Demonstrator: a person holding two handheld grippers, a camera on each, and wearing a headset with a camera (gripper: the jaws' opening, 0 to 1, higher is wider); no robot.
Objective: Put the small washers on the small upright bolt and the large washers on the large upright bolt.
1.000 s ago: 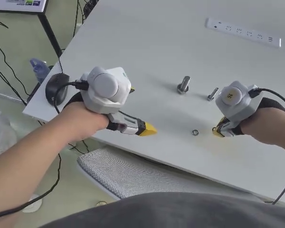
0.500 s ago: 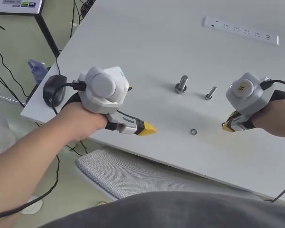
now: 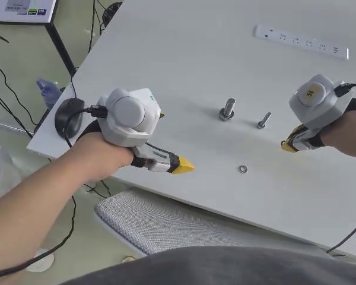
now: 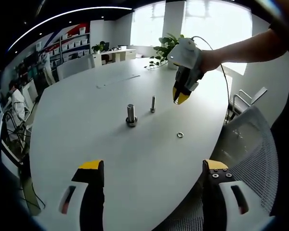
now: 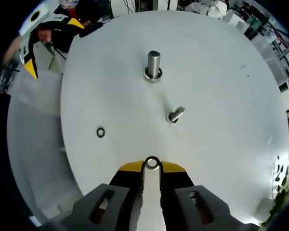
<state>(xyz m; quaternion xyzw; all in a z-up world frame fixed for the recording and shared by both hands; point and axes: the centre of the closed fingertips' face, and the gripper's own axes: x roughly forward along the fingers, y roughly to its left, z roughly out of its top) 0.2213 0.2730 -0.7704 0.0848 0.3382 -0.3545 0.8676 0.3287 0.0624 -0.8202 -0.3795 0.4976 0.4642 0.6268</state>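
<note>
We count 2 washers. 1 loose washer lies flat on table, nr front edge, in front of the bolts. 1 held washer is pinched at tips of right claw, raised off table, right of bolts. 2 bolts upright, side by side, apart: large bolt, small bolt. Left claw spread wide at near edge. 1 power strip at far side.
</note>
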